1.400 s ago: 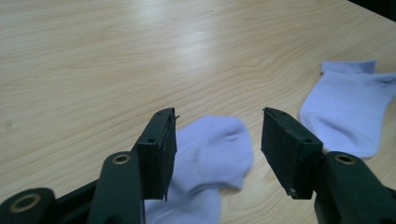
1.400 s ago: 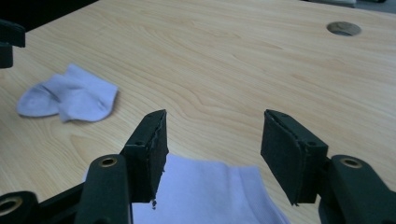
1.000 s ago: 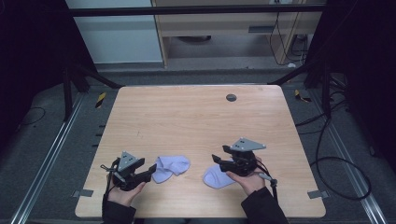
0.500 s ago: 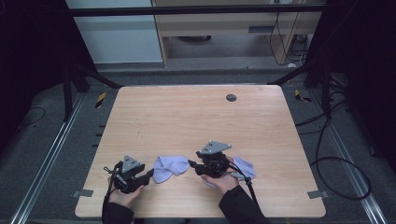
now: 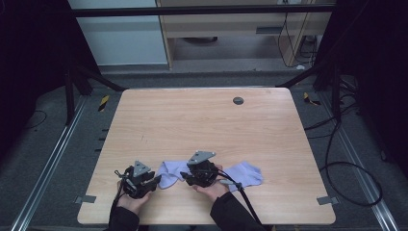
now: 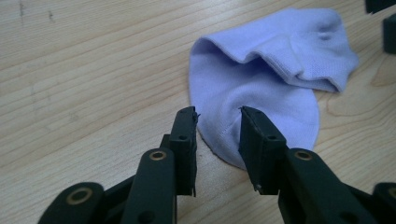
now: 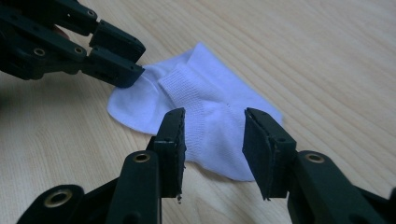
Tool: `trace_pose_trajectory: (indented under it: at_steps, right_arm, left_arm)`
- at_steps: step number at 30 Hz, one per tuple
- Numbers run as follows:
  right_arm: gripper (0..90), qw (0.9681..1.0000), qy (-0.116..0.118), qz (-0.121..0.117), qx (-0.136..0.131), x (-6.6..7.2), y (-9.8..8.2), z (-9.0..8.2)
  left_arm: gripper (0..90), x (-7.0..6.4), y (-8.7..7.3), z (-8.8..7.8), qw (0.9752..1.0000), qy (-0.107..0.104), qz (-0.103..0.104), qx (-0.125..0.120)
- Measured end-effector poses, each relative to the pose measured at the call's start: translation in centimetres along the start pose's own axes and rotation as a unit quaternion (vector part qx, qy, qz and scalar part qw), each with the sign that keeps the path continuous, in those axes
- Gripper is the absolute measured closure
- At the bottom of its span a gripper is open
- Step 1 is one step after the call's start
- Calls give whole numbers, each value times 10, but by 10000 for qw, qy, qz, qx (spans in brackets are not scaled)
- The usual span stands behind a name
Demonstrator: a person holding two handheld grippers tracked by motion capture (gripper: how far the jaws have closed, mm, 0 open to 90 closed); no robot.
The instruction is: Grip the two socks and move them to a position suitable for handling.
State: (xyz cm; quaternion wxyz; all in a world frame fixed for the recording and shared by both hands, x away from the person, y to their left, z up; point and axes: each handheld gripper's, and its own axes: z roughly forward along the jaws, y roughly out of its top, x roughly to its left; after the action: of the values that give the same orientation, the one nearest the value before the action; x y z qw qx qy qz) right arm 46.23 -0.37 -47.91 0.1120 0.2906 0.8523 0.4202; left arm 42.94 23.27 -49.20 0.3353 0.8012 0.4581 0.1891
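Note:
A lilac sock [image 5: 169, 172] lies crumpled near the table's front edge, between my two grippers. My left gripper [image 5: 156, 181] points right at its toe end. In the left gripper view the left gripper [image 6: 218, 126] has its jaws on either side of the sock [image 6: 261, 79] edge, and they have just been closing; a gap still shows at each pad. My right gripper [image 5: 185, 177] points left at the other end. The right gripper [image 7: 214, 130] also straddles the sock [image 7: 196, 93], jaws just closing, pads apart from the cloth. A second lilac sock [image 5: 246, 174] lies flat to its right.
The wooden table [image 5: 202, 125] has a dark round grommet [image 5: 238, 100] near its far edge. A cable [image 5: 244, 198] trails from the right gripper over the front edge. Tape tabs [image 5: 325, 199] mark the front corners. The left gripper [image 7: 114, 58] shows in the right gripper view.
My right hand has moved left, off the second sock and up to the sock in front of the left gripper. The second sock now lies uncovered. The left hand has hardly shifted.

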Motion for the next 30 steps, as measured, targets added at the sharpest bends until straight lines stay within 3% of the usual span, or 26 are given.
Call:
trace_pose_trajectory:
  at_steps: [9,20,25,30]
  right_arm:
    - [682,9996,-11,-29,297,5,-7,20]
    - [857,9994,32,55,339,6,-7,23]
    - [868,9997,40,232,-112,4,0,10]
    - [868,9972,-195,514,-504,-6,13,1]
  left_arm:
    - [758,-1,0,3,9999,-126,-12,85]
    - [851,-1,0,4,9996,-236,-47,118]
    - [857,0,1,4,9995,-276,-59,127]
    - [859,0,1,3,9995,-288,-22,145]
